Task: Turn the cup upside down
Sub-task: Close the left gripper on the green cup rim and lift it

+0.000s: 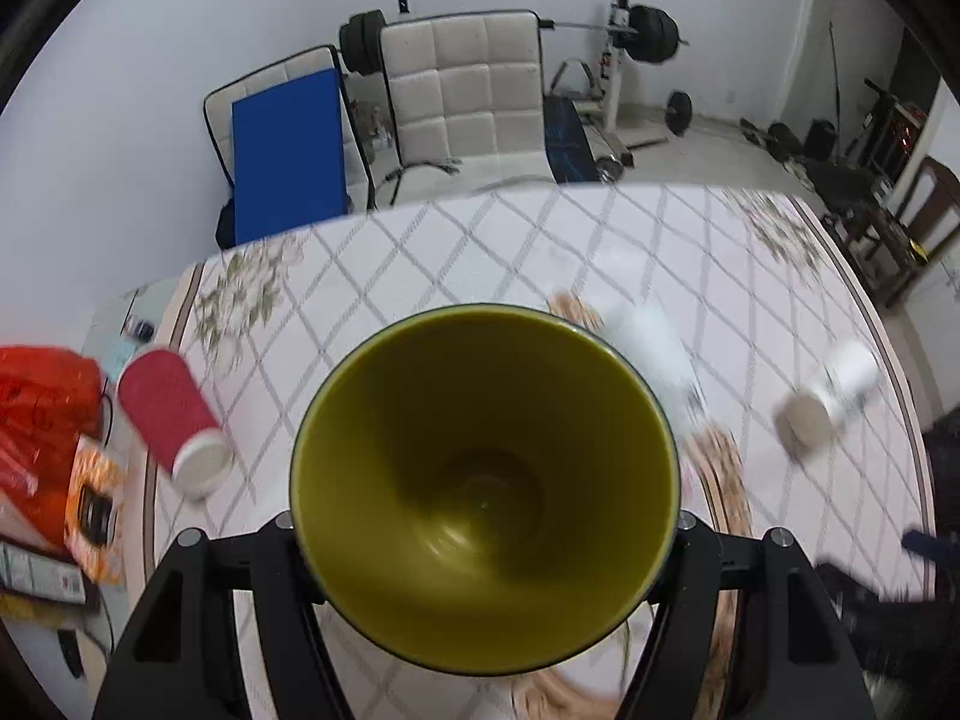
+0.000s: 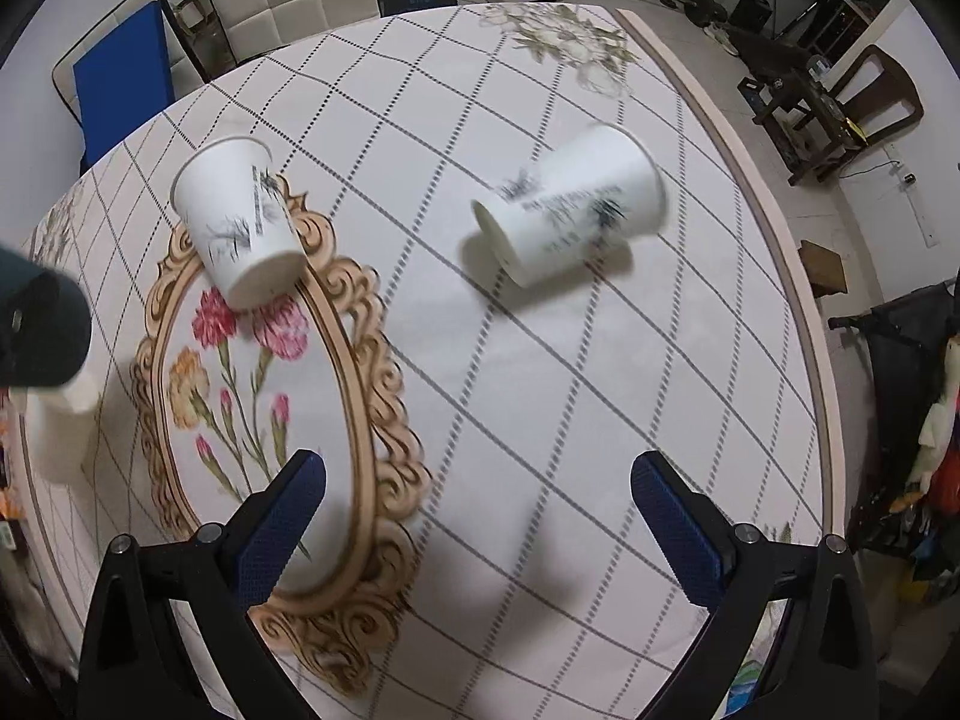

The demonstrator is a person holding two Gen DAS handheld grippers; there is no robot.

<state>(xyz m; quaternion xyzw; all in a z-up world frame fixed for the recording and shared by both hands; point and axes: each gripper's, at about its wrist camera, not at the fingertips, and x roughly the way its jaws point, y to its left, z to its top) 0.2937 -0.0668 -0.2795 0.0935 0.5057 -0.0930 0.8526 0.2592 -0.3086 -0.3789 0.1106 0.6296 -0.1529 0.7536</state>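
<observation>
My left claw (image 1: 486,531) is clamped on the green cup (image 1: 486,480): one black finger presses each side of the cup's wall, just below the rim. The cup's mouth faces the left wrist camera, so I look straight down its olive interior to the base. The cup is held above the table (image 1: 480,252), tilted toward the lens. I cannot tell whether its base touches the surface.

My right claw (image 2: 478,516) stands wide open and holds nothing. Its two blue-padded fingers (image 2: 282,525) are spread well apart and angled down over the table. Between them lie only the checked cloth and part of the ornate gold-framed flower print (image 2: 252,396).

Beyond the right claw, two white paper cups lie on their sides. The near-left white cup (image 2: 240,222) rests on the upper edge of the gold frame, base toward the camera. The far-right white cup (image 2: 570,210) lies on the plain check pattern, well apart from the first and blurred. At the left edge of the right view, a dark rounded object (image 2: 42,330) intrudes; I cannot identify it.

In the left view, a red paper cup (image 1: 174,414) lies on its side near the table's left edge, beside an orange bag (image 1: 42,402).

Behind the table stand a padded white chair (image 1: 468,96), a blue panel (image 1: 291,150) and a barbell rack (image 1: 624,30) against the wall.
</observation>
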